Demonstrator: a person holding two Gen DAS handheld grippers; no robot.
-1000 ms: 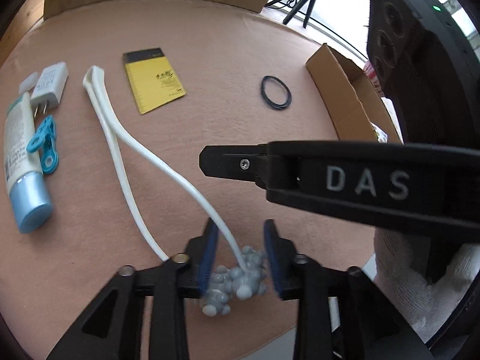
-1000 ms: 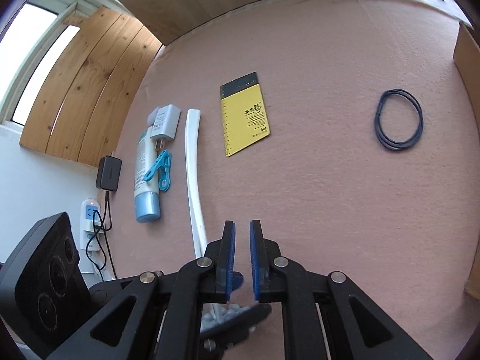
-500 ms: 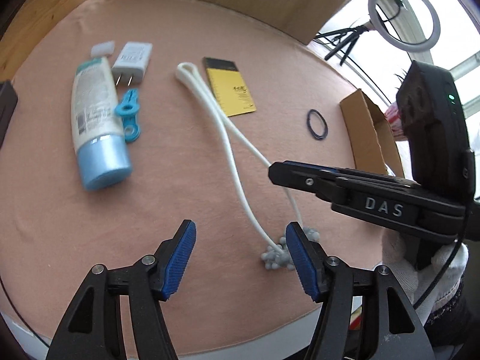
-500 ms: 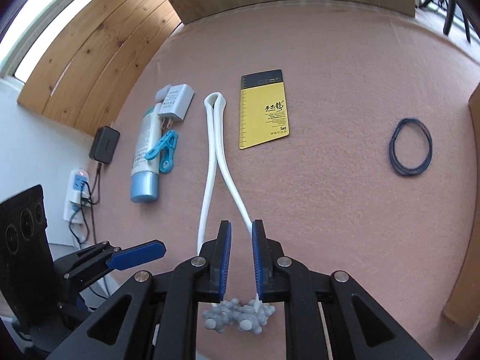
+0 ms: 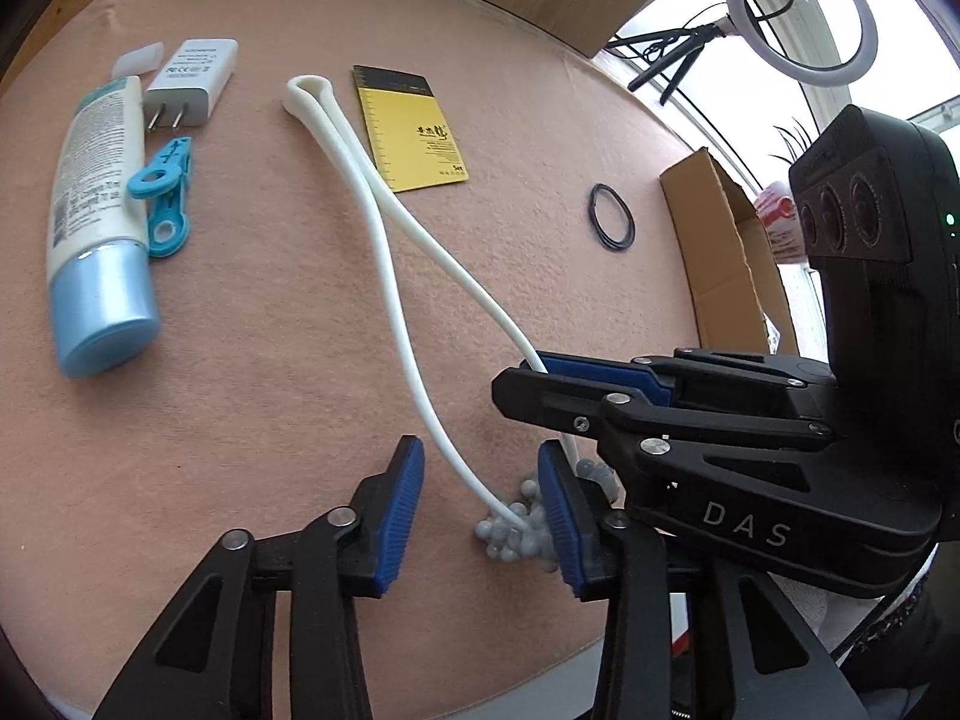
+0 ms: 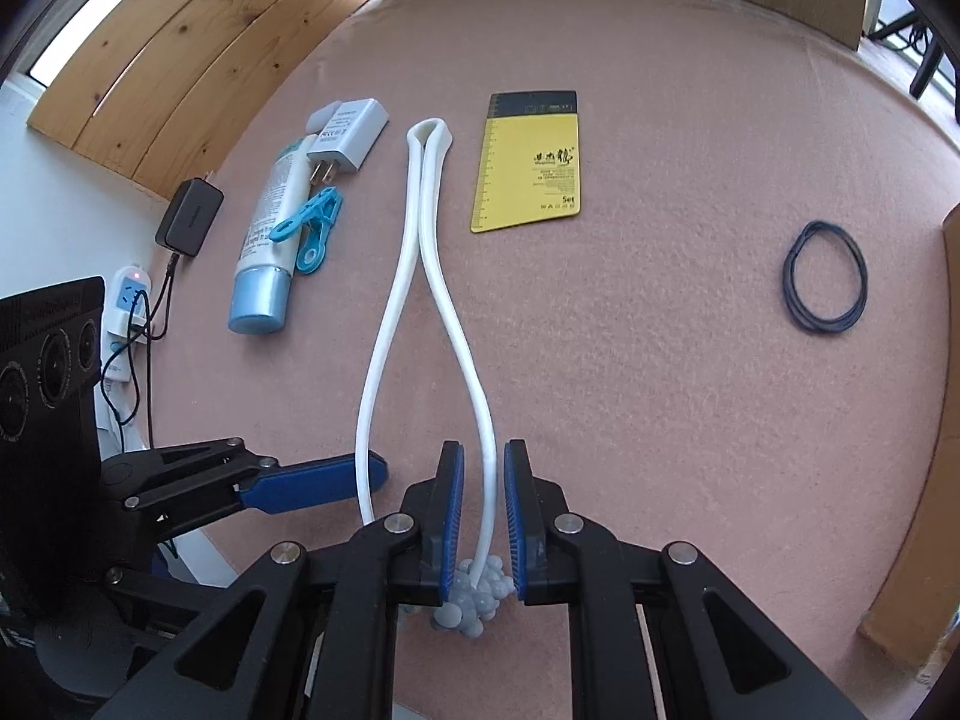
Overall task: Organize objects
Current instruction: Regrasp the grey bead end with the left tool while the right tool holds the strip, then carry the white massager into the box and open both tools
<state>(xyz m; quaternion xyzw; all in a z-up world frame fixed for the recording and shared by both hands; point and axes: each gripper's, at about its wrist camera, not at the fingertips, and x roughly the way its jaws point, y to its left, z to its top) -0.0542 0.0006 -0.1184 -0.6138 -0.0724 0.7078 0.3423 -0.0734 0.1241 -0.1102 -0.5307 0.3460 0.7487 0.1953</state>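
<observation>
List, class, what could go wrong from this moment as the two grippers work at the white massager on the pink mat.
1. The right gripper straddles only one thin arm of the white massager; it may slip or flex when lifted.
2. The left gripper is open very near the right one, so they could collide.
3. The beaded end lies close to the mat edge and could be nudged off.

White letters "DAS" stand on the black side of the right gripper (image 5: 543, 381). The yellow card (image 6: 528, 163), near the bench's far edge, carries "Set" at its lower right corner. Print on the tube (image 5: 96, 180) and white charger (image 5: 192, 81) is too small to read.
</observation>
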